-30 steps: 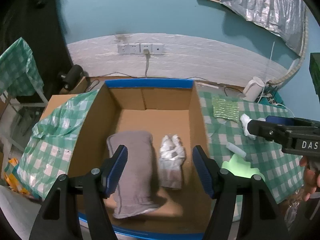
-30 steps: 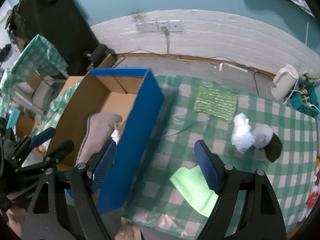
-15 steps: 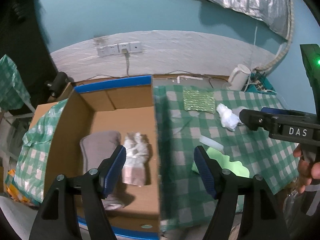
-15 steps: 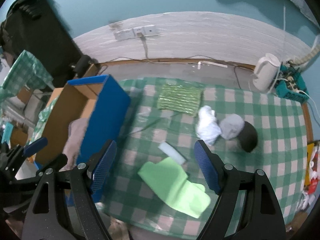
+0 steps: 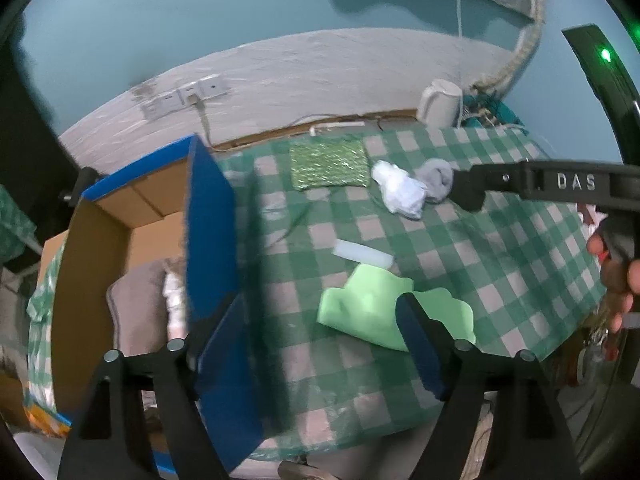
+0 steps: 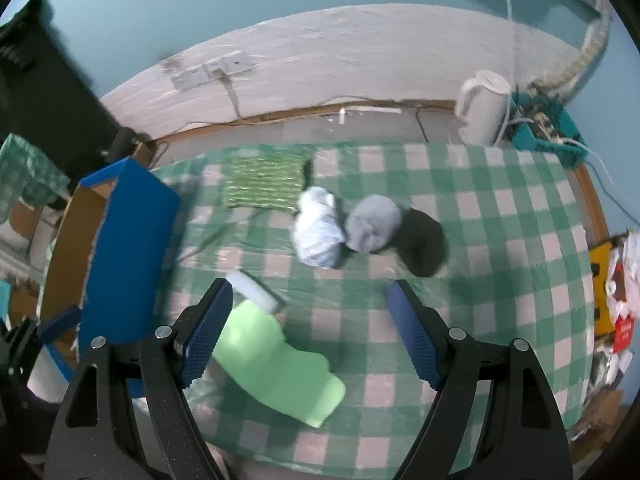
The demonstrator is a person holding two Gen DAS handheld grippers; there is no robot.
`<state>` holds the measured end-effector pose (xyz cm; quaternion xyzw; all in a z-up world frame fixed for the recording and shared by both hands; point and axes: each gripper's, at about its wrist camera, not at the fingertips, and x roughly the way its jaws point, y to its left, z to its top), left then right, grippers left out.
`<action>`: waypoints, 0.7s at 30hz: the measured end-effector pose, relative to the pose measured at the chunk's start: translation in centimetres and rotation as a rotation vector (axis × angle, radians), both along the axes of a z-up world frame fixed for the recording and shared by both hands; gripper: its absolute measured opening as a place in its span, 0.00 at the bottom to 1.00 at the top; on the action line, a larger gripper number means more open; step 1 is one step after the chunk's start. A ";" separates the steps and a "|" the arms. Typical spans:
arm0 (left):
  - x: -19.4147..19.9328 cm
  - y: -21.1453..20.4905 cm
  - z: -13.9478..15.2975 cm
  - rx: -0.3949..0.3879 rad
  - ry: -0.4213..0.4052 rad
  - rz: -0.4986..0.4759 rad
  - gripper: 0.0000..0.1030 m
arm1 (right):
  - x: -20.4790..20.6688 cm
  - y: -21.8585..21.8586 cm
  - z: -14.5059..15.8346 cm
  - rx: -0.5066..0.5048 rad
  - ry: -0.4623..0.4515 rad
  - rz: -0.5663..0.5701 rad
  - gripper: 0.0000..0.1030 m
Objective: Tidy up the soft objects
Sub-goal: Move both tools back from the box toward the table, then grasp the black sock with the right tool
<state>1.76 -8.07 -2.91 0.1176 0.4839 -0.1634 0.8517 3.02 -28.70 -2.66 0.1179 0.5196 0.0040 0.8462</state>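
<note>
My left gripper (image 5: 320,340) hangs over the box's blue right wall (image 5: 208,220) and the checked table; its jaws are opening and hold nothing. A grey towel (image 5: 136,312) and a white cloth (image 5: 174,300) lie inside the cardboard box. A light green cloth (image 5: 368,308) lies flat on the table under the left gripper's right finger. My right gripper (image 6: 310,320) is open and empty above the table, with the green cloth (image 6: 280,368) just below its left finger. Farther back lie a crumpled white cloth (image 6: 318,232), a grey sock ball (image 6: 372,224) and a black soft item (image 6: 424,244).
A small white block (image 6: 256,294) lies beside the green cloth, and a glittery green pad (image 6: 264,186) sits near the table's back. A white kettle (image 6: 482,108) and cables stand at the back right corner. The open box (image 6: 124,248) borders the table on the left.
Both grippers have swung right, from over the box to over the checked table. The left jaws stand a little wider. The right jaws are unchanged.
</note>
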 end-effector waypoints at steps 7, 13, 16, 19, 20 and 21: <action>0.4 -3.0 -2.2 0.048 0.038 -0.026 0.77 | -0.8 -3.0 -1.9 -0.007 0.027 -0.044 0.78; 2.2 -4.6 -3.6 0.086 0.041 0.000 0.77 | -0.8 -4.8 -3.9 -0.018 0.059 -0.071 0.78; 3.2 -5.0 -4.7 0.092 0.077 0.018 0.77 | -0.5 -5.8 -4.9 -0.022 0.071 -0.084 0.78; 4.0 -5.1 -5.6 0.091 0.108 0.036 0.77 | -0.1 -6.6 -5.8 -0.027 0.087 -0.099 0.78; 4.2 -5.1 -5.9 0.095 0.117 0.044 0.77 | 0.0 -6.8 -6.1 -0.027 0.092 -0.102 0.78; 4.4 -5.1 -6.3 0.099 0.127 0.050 0.77 | 0.2 -7.0 -6.5 -0.028 0.098 -0.105 0.78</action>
